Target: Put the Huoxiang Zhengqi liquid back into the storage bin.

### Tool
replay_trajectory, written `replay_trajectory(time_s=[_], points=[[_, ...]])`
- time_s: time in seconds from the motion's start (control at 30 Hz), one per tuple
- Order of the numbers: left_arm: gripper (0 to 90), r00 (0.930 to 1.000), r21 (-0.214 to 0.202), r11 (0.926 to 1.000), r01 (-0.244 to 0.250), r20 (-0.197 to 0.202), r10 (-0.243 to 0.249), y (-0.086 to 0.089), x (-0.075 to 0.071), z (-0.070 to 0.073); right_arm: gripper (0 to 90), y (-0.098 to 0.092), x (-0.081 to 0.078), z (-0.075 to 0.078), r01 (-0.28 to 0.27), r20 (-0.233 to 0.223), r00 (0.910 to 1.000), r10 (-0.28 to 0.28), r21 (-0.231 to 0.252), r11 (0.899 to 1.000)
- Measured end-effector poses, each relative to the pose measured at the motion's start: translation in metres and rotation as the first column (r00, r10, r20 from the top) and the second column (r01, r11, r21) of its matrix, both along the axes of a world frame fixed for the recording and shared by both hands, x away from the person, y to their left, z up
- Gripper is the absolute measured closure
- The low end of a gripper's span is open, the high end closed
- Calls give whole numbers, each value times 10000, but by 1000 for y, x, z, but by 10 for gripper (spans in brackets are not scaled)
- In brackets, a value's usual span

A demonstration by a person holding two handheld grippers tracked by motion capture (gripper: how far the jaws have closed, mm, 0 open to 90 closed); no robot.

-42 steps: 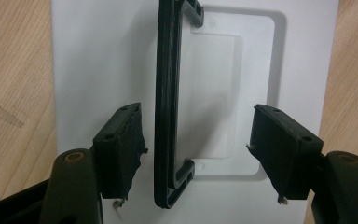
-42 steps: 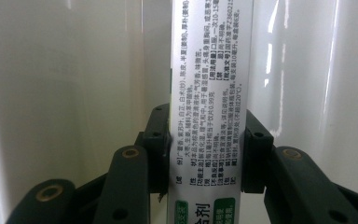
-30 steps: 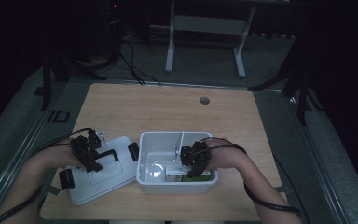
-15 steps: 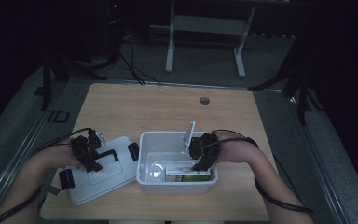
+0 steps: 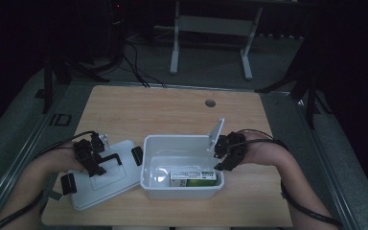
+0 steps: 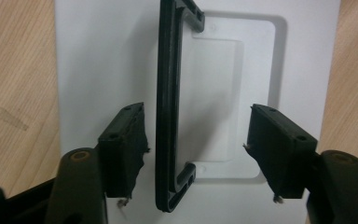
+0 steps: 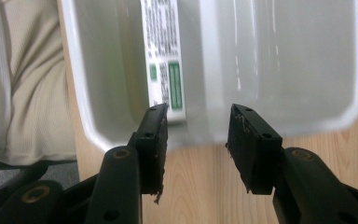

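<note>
A white bin sits at the table's near middle with a green and white carton lying in it. Its white lid lies flat to the left, black handle up. My left gripper hovers over the lid. Its jaws straddle the handle and have just been closing a little, with neither pad pressing on it. My right gripper is at the bin's right rim, shut on a white divider panel that tilts up above the bin. In the right gripper view the panel blurs between the jaws, over the bin and carton.
The wooden table has a round cable hole at the back. Black latches stick out from the lid's ends. The person's clothing is close to the table's near edge. A metal frame stands on the floor beyond.
My right gripper has risen and moved right, out of the bin, bringing the white divider panel up over the right rim. The left gripper stayed over the lid.
</note>
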State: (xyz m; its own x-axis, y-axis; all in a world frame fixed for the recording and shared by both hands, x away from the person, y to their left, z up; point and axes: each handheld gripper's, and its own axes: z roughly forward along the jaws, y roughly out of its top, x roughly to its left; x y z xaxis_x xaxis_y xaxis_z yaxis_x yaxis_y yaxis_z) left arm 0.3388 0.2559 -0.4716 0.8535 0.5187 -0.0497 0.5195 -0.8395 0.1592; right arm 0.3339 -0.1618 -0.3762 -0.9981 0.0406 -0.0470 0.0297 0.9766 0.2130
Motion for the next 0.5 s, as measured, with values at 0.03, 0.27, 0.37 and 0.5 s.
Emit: replay_trajectory(time_s=[0.03,0.27,0.37,0.5], points=[[380,10000,28,10000,6,19,-6,0,0,0,560,-5,1,0,68,27,10000,-68,25,10000],[458,10000,-173,9998,59,-61,-60,-1,1,-1,532,-32,4,-3,698,119,9975,-696,-145,9975],[480,10000,-636,9980,-5,-79,0,1,2,1,513,-38,6,-8,842,94,9964,-840,-203,9962],[569,9999,-588,9982,109,-63,-113,2,2,1,504,-52,9,-20,1163,-86,9931,-1165,-213,9930]])
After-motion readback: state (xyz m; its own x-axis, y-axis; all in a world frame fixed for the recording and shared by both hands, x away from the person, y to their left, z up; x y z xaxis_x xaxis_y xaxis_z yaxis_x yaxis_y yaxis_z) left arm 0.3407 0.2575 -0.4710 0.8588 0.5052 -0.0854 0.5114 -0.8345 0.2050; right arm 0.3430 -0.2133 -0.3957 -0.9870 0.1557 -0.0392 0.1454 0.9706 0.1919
